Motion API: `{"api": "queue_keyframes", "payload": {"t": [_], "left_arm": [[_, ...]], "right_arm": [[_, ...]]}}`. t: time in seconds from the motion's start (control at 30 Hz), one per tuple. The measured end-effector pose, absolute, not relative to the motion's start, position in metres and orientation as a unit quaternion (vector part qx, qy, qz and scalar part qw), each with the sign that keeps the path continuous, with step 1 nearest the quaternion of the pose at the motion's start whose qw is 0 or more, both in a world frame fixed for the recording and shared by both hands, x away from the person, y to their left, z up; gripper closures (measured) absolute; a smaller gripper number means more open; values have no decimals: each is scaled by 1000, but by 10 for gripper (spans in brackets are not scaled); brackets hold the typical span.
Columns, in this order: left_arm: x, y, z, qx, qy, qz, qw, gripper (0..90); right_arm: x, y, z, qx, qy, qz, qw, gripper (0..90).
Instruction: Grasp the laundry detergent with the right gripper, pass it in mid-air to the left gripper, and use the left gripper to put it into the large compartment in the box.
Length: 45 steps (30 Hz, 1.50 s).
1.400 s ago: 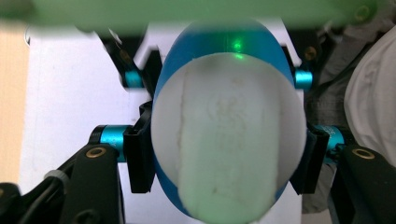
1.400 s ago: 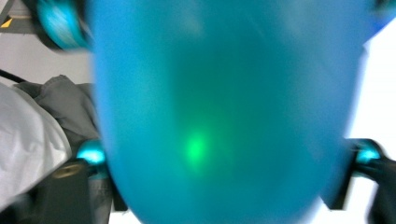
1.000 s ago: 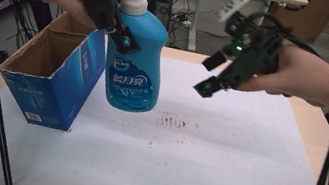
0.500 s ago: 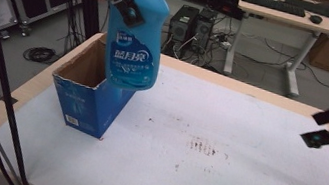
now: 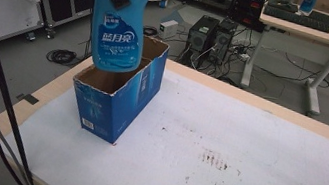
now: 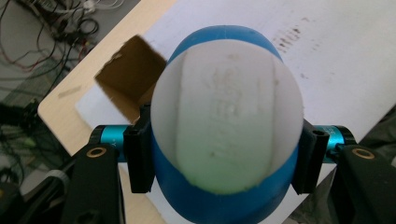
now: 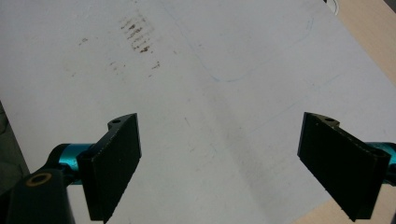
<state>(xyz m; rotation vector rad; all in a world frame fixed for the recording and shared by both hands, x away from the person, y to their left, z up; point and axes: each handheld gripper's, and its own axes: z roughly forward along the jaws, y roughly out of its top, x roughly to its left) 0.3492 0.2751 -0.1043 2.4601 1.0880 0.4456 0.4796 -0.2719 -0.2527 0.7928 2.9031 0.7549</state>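
One pale wooden table (image 5: pixel 299 120) under a white, brown-stained mat (image 5: pixel 250 173) fills the foreground; behind it stand a grey floor with cables, computer towers (image 5: pixel 212 37) and a second desk (image 5: pixel 325 30). An open blue carton (image 5: pixel 117 92) sits at the mat's left corner. Just above its mouth hangs the blue detergent bottle (image 5: pixel 115 28), white-capped, upright, pinched at the neck by the left gripper (image 6: pixel 219 154). The right gripper (image 7: pixel 219 168) gapes wide over bare mat.

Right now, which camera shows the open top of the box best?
The high view: the box stands whole, its open top under the bottle. The left gripper view catches one corner of the opening beside the bottle's cap. The right gripper view looks at the white mat.
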Motion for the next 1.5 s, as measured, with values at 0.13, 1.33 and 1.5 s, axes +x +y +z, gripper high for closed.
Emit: {"api": "queue_keyframes", "payload": {"t": [0.13,1.33,1.5], "left_arm": [[353,281,-107,872,417,165,197,386],[386,289,-230,877,437,131,149,386],[388,290,-249,878,438,125,143,385]], "right_arm": [[480,-277,-254,259,935,240,18,127],[482,-289,-258,268,933,238,15,127],[482,-289,-260,268,933,237,16,127]]}}
